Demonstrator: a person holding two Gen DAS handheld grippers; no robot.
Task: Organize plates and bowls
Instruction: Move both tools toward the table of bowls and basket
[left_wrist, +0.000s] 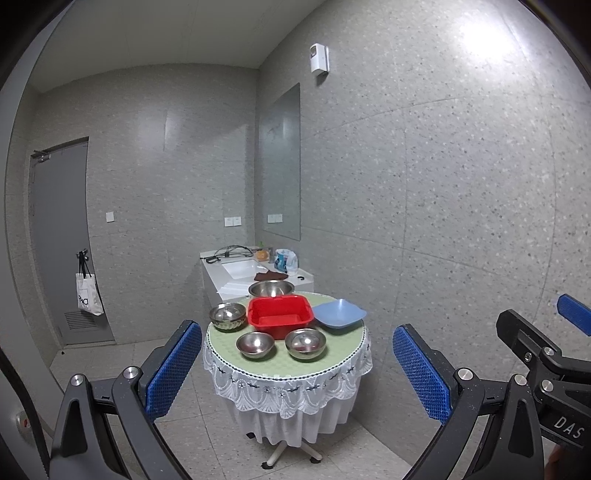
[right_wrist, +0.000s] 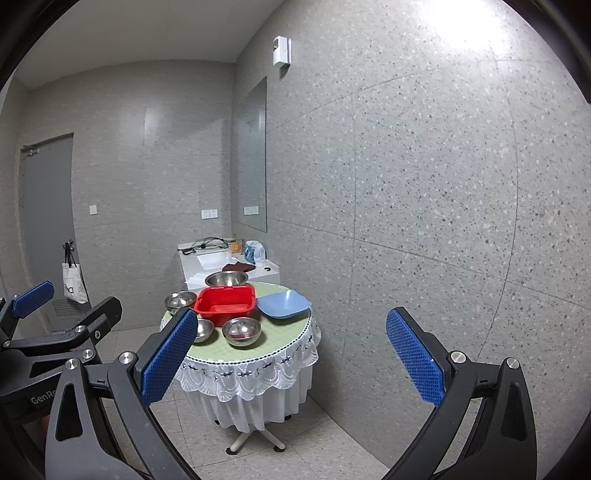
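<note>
A round table (left_wrist: 286, 362) with a green mat and white lace skirt stands some way ahead. On it are a red square basin (left_wrist: 280, 315), a blue square plate (left_wrist: 339, 314), a large steel bowl (left_wrist: 271, 288) behind, a steel bowl at the left (left_wrist: 228, 315) and two small steel bowls in front (left_wrist: 255, 344) (left_wrist: 305, 343). My left gripper (left_wrist: 297, 369) is open and empty, well short of the table. My right gripper (right_wrist: 291, 358) is open and empty too; its left finger (right_wrist: 170, 354) hides part of one front bowl (right_wrist: 204, 329). The basin (right_wrist: 225, 302) and plate (right_wrist: 283, 303) show there.
A white sink counter (left_wrist: 255, 273) with cables, a brown cloth and a bottle stands behind the table. A speckled wall (left_wrist: 443, 221) runs close along the table's right. A grey door (left_wrist: 59, 240) with a hanging white bag (left_wrist: 88, 297) is at the left. Tiled floor surrounds the table.
</note>
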